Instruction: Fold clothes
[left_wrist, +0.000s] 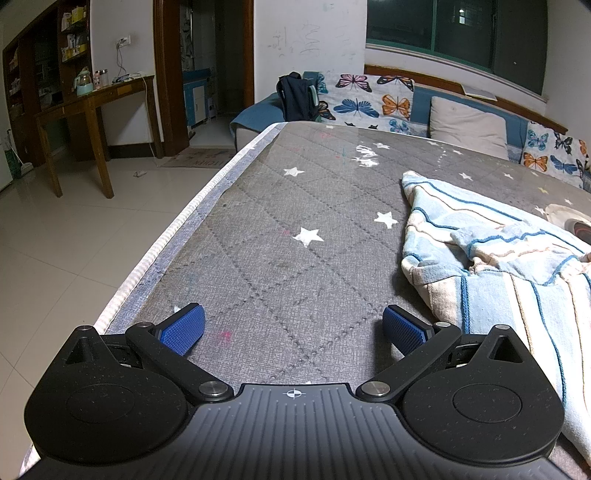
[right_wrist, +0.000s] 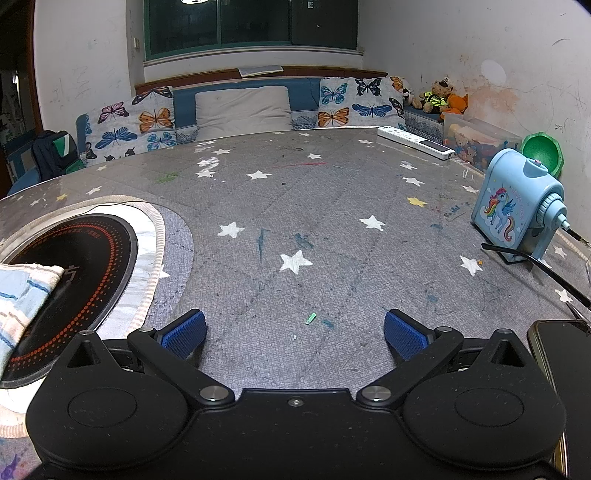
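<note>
Rumpled blue-striped garment (left_wrist: 491, 254) on starred table (left_wrist: 295, 206); both tools spread apart, empty.

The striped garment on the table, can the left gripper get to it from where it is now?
Probably yes. The left gripper is open over bare table cover, and the striped garment lies just to its right with nothing in between. It would have to swing right, since the fingers point past the cloth.

A pale blue terry-cloth garment with thin dark-blue and peach stripes (left_wrist: 495, 258) lies crumpled and unfolded, right of the left gripper's right finger, its cream-edged hem nearest that fingertip. In the right wrist view a corner of it (right_wrist: 22, 295) shows, left of the left finger.
</note>
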